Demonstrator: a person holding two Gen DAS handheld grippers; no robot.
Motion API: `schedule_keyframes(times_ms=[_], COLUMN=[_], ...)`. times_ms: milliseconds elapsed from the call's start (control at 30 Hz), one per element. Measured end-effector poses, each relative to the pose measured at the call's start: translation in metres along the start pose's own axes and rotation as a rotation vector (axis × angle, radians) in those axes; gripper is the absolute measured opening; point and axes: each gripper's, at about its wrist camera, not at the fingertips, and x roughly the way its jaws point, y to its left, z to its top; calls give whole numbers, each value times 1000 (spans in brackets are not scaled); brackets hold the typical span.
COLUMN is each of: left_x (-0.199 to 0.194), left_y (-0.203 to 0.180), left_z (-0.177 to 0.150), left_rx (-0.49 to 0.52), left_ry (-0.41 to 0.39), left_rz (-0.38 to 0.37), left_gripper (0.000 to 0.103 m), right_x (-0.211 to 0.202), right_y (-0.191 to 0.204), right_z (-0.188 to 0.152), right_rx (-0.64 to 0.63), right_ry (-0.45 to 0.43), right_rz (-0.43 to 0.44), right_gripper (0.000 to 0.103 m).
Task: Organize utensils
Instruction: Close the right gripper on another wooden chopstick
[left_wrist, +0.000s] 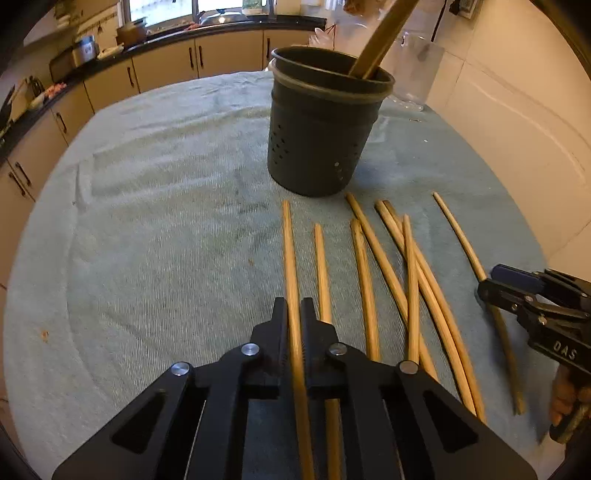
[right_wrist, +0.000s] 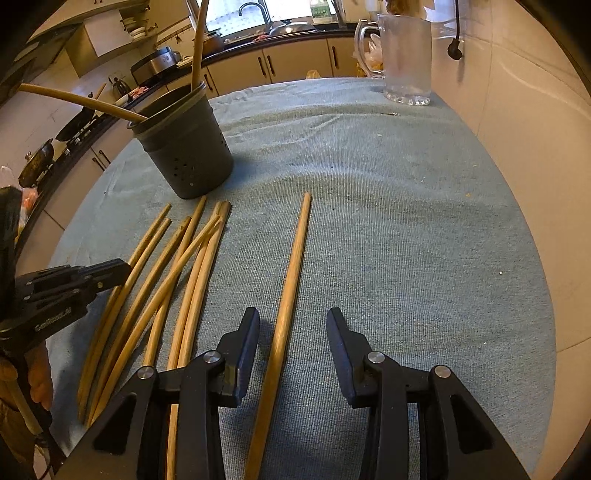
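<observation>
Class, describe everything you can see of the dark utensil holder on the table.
The holder is a dark grey, plastic-looking round pot, slightly tapered, with small holes through its lower wall. An inner cup sits in it, showing a doubled rim. It stands upright on the blue-green cloth, beyond the loose chopsticks, which do not touch it. Two chopsticks already lean inside against its rim. Neither gripper touches it.

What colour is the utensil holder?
Dark grey utensil holder, dotted with small holes; left wrist view.
</observation>
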Motion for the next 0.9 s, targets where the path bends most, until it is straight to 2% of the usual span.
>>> schedule_keyframes(times_ms=[100, 167, 200, 233, 300, 400, 567, 700, 800, 900], left_x=[2, 2, 0, -3, -8, -19, -23, -17, -5, 0], left_y=[-4, -2, 0, 3, 12, 23, 24, 27, 29, 29], left_z=[4, 3, 1, -2, -9, -22, -20, -7, 4, 11], left_rx=[-7, -33, -47, -64, -103, -142, -132, -119, -121, -107], left_ry=[8, 15, 23, 34, 61, 107, 156, 163, 184, 172], left_rz=[26, 29, 29, 25, 8, -1, -12, -8, -10, -4], left_gripper=[6, 6, 6, 6, 6, 6, 7, 7, 7, 7], right_x=[2, 3, 3, 3, 0, -11, -18, -11, -1, 10], right_y=[6, 8, 7, 4, -5, -18, -26, -25, -22, -21], right_z=[2, 3, 4, 5, 4, -6, -14, -1, 12, 31], right_rx=[-28, -47, -48, -39, -12, 4, 22, 29, 4, -1], right_ry=[3, 5, 9, 14, 38, 69, 91, 119, 134, 157], right_rz=[-34, -69, -88, -84, -63, -64, -43, -53, -81, -100], right_gripper=[41, 27, 16, 11, 8, 9, 13, 31, 31, 31])
